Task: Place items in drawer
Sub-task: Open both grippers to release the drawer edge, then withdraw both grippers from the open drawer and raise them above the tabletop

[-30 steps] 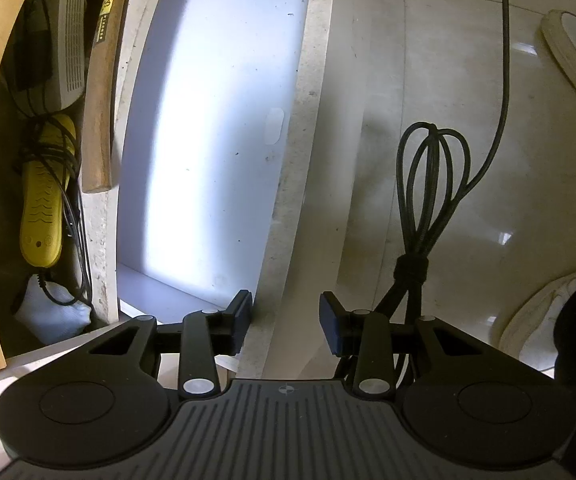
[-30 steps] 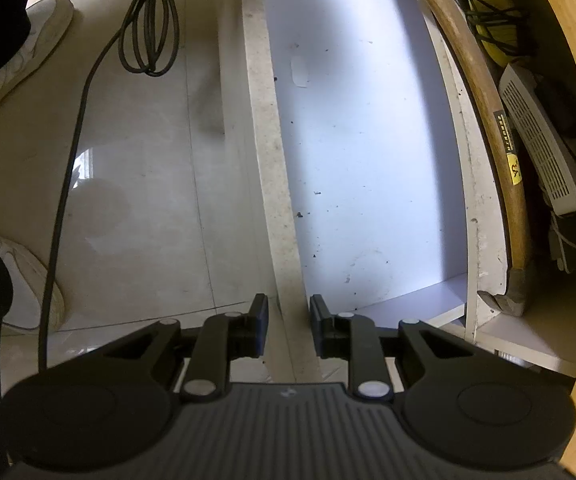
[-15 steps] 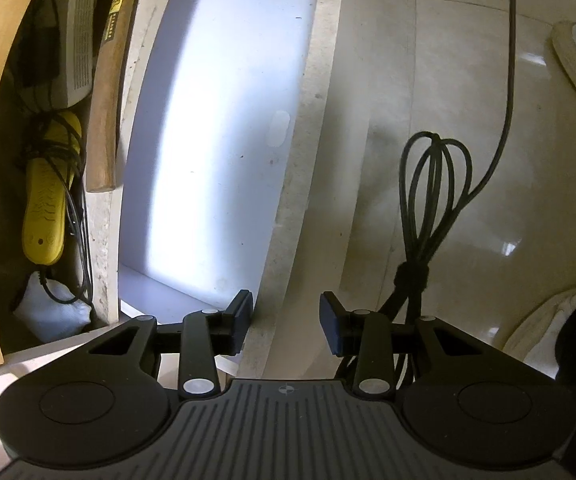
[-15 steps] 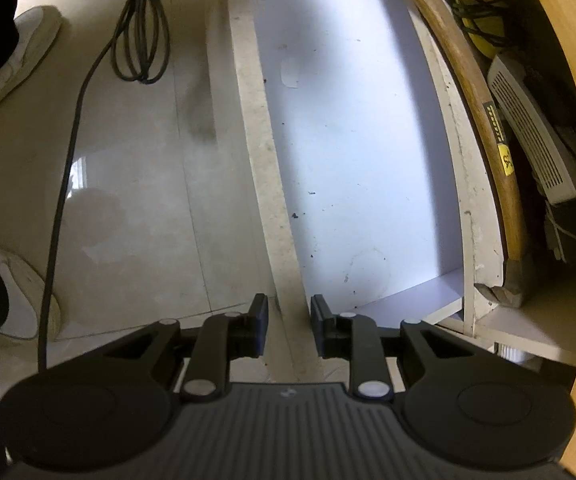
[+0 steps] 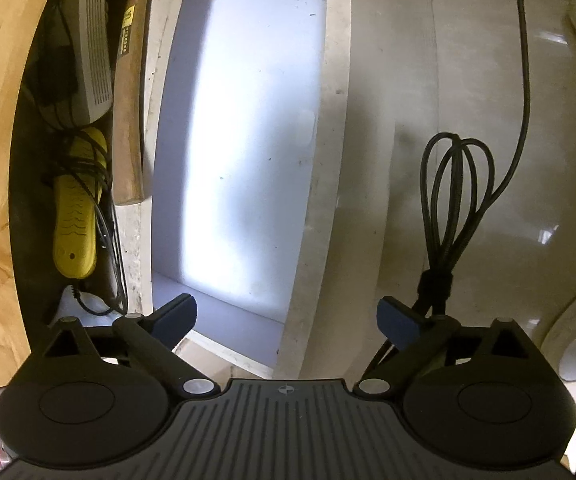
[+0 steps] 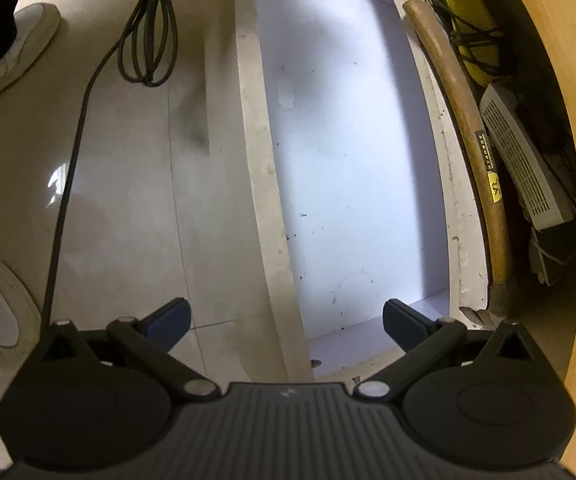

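Note:
The drawer is pulled out, with a bare white floor and pale chipboard walls; it also shows in the right wrist view. Both grippers hover above its front wall. My left gripper is open and empty. My right gripper is open and empty. Behind the drawer's back wall lie a wooden-handled hammer, a yellow device wrapped in black cord and a white vented box. In the right wrist view the hammer and the box lie at the right.
A bundled black cable lies on the tiled floor in front of the drawer, its lead running away; it also shows in the right wrist view. White shoes stand on the floor. A wooden cabinet edge frames the drawer.
Both grippers have opened wide from a narrow gap. Both views have shifted slightly along the drawer; nothing in the drawer or on the floor has moved.

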Motion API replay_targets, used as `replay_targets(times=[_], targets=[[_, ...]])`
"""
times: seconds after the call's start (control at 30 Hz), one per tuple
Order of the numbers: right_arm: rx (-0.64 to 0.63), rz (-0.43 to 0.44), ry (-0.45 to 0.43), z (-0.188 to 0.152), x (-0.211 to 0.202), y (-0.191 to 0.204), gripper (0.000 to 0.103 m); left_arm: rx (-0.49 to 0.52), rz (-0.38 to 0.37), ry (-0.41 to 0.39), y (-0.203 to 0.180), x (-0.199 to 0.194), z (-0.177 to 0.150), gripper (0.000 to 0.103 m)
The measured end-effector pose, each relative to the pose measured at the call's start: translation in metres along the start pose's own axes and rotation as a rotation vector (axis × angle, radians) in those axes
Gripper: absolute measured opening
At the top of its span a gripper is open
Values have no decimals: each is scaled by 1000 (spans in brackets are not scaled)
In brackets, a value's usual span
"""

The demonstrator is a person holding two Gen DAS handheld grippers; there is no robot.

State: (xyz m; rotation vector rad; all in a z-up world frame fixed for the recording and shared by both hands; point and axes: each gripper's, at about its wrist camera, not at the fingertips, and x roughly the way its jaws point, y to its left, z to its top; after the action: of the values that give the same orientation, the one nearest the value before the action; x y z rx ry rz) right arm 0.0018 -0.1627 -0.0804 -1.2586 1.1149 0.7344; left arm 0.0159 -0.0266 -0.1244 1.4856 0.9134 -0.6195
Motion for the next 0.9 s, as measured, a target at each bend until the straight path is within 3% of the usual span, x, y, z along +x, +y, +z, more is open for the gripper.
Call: replay_targets(times=[0.33,0.57,0.9], targets=[[82,-3,-23,7,-4,-4,103,-51,11,7,1,-1,1,100],[247,-20,-9,9,-9,-19,103,-240,-57,17,10,-8,3,100],[617,31,31,8,-13,-43,103,-541,-108,59,28,-16,4,100]])
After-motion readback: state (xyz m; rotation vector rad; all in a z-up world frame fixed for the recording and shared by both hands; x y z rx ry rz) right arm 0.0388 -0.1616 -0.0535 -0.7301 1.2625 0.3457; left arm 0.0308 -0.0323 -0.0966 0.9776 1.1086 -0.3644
